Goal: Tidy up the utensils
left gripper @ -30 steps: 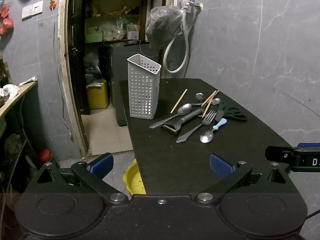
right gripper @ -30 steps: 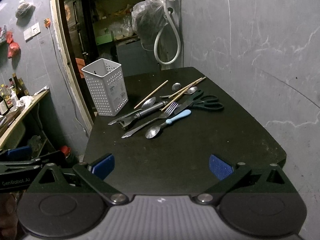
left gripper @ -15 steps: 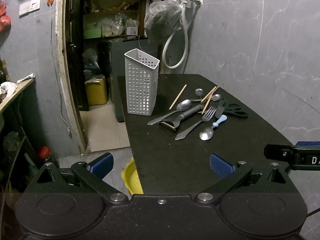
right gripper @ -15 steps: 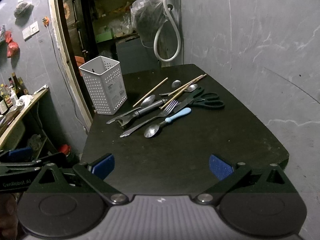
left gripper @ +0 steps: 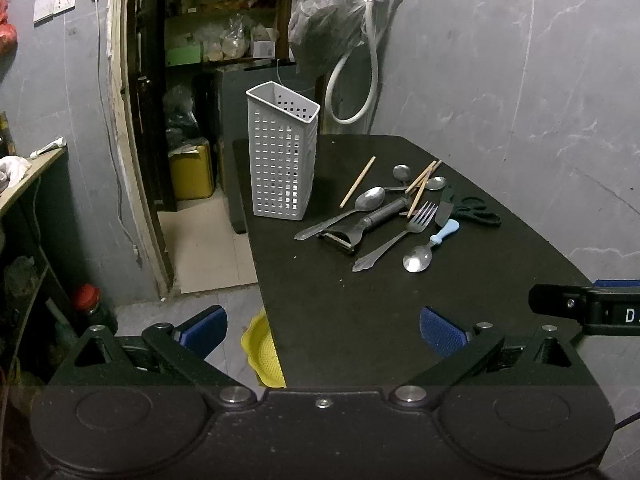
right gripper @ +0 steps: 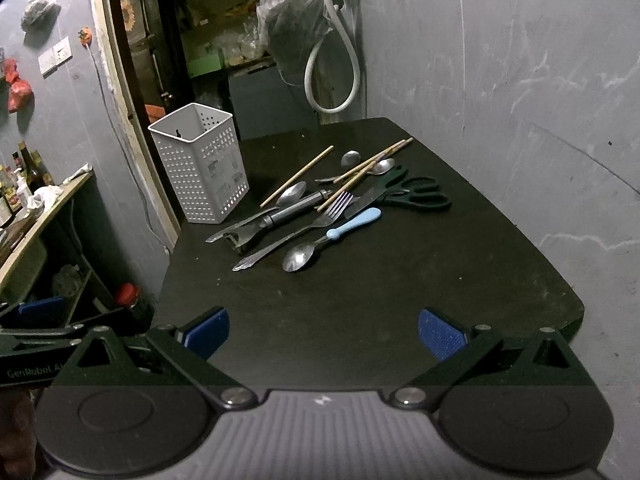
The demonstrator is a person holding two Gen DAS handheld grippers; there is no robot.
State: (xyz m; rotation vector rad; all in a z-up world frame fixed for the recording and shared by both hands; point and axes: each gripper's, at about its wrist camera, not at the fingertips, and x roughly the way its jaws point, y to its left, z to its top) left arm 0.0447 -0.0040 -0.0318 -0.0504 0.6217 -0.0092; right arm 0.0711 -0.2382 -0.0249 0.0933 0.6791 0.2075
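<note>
With both my left gripper (left gripper: 322, 330) and right gripper (right gripper: 322, 330) hanging with jaws spread and empty, I'd take the blue-handled steel spoon (right gripper: 328, 238) lying nearest on the black table (right gripper: 360, 300) by its handle, then drop it upright into the white perforated plastic caddy (right gripper: 200, 164).

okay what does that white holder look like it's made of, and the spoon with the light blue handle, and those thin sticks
White holder: likely moulded plastic, matte, with a punched hole grid. Blue-handled spoon: shiny metal bowl, probably steel; the pale blue handle looks like smooth plastic. Thin sticks: chopsticks in light tan, dull, probably wood or bamboo.
</note>
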